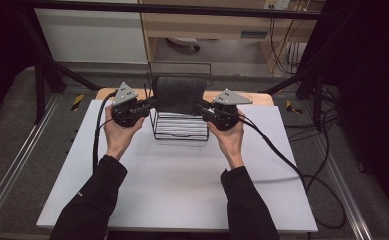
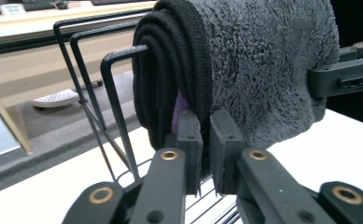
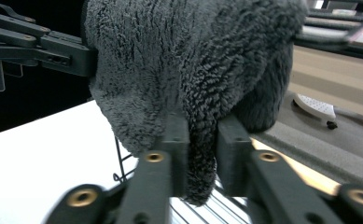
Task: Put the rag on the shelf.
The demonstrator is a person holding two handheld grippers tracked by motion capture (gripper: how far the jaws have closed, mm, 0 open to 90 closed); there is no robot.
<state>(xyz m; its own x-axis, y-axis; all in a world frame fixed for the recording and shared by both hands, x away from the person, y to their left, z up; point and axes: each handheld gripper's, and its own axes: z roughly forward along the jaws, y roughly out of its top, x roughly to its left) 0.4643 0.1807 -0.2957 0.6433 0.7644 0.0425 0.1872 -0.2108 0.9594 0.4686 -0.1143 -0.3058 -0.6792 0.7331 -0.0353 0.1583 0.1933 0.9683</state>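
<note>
Fleecy grey towel [image 1: 179,93] draped over wire rack [image 1: 181,131] on table [image 1: 172,180]. Left gripper [image 1: 151,103], right gripper [image 1: 200,106] both pinching its ends. Soft, light, floppy; grip the thick folded edges.

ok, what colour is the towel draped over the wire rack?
Dark grey towel, fluffy pile; clearest in the right gripper view.

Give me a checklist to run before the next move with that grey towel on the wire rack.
1. Left gripper clamps the towel's lower edge: ok.
2. Right gripper has towel pile between its pads: ok; how firmly, cannot tell.
3. Towel draped over the wire rack's top bar: ok.
4. Rack standing upright on the white table: ok.
5. Towel free of the rack's wires: cannot tell.
</note>
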